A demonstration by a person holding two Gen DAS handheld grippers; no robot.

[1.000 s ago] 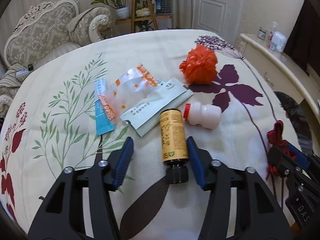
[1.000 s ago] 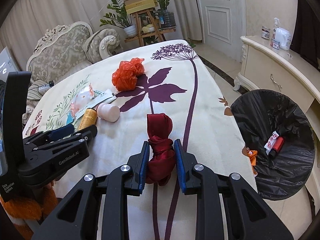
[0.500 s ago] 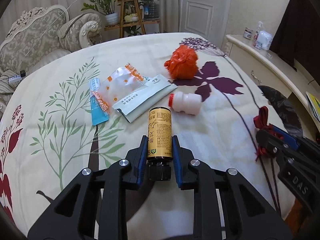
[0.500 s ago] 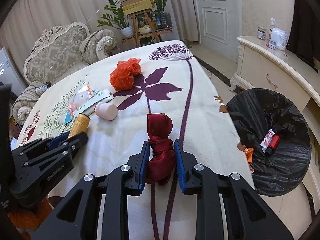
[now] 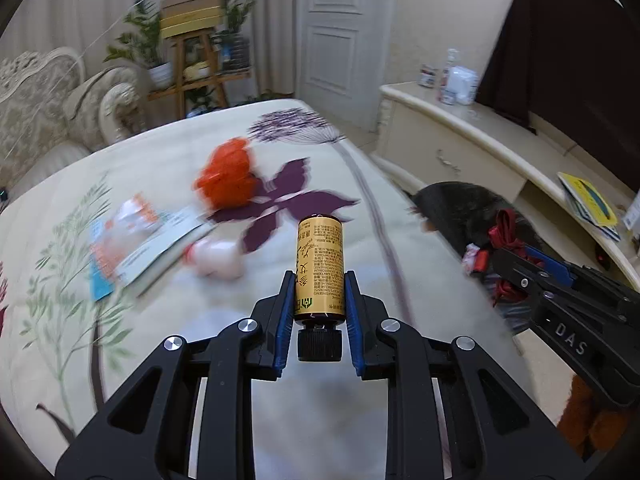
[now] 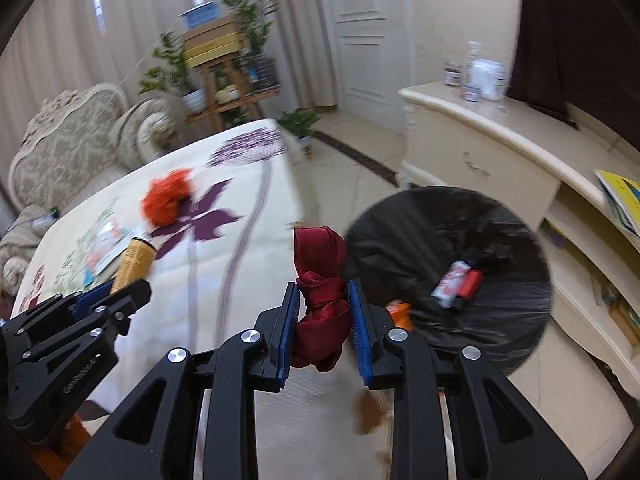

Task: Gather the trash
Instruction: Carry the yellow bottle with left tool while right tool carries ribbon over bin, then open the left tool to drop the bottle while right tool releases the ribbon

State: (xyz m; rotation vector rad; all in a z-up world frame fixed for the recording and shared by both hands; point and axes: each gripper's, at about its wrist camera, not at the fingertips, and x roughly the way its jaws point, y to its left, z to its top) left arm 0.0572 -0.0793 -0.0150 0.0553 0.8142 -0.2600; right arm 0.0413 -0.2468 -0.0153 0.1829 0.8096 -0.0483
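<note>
My left gripper (image 5: 319,292) is shut on a yellow-labelled bottle (image 5: 319,268) with a black cap, held lifted above the table. My right gripper (image 6: 323,304) is shut on a knotted dark red cloth (image 6: 320,300), held past the table's right edge, just left of the black-lined trash bin (image 6: 500,320). The bin holds a few wrappers (image 6: 456,284). On the flowered tablecloth (image 5: 180,160) lie an orange mesh ball (image 5: 226,176), a small white bottle with a red cap (image 5: 218,260) and flat plastic wrappers (image 5: 132,236).
A cream sideboard (image 6: 500,160) with bottles on top stands behind the bin. An ornate sofa (image 6: 68,152) and a wooden plant stand (image 6: 224,80) are beyond the table's far side. The right gripper shows at the right in the left wrist view (image 5: 532,264).
My left gripper closed on the yellow bottle and lifted it off the table. My right gripper carried the red cloth right, toward the bin.
</note>
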